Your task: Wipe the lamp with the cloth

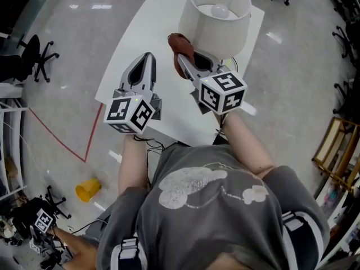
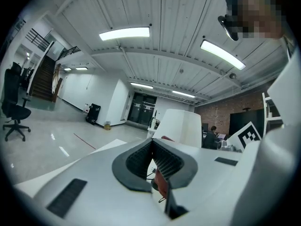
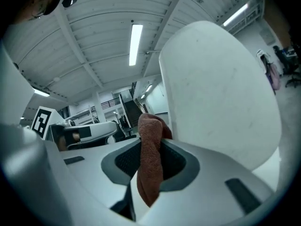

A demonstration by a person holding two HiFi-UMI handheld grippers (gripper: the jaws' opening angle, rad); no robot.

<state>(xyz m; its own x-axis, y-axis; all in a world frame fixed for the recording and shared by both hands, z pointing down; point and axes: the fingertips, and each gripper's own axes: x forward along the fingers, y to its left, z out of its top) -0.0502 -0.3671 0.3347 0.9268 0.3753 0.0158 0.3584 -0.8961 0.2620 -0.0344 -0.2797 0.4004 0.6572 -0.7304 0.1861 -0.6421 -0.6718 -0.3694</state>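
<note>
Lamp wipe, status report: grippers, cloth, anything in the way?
Right gripper shut on cloth. Left gripper shut, empty, over the table. Cloth beside the lamp shade, contact unclear. Nothing between them.

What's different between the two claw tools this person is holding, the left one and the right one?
The right gripper is clamped on a brown cloth, while the left gripper has its jaws together on nothing. The right gripper sits close beside the lamp shade, while the left gripper is further off, over the white table. Both have the same pale build with a marker cube and point away from the person.
</note>
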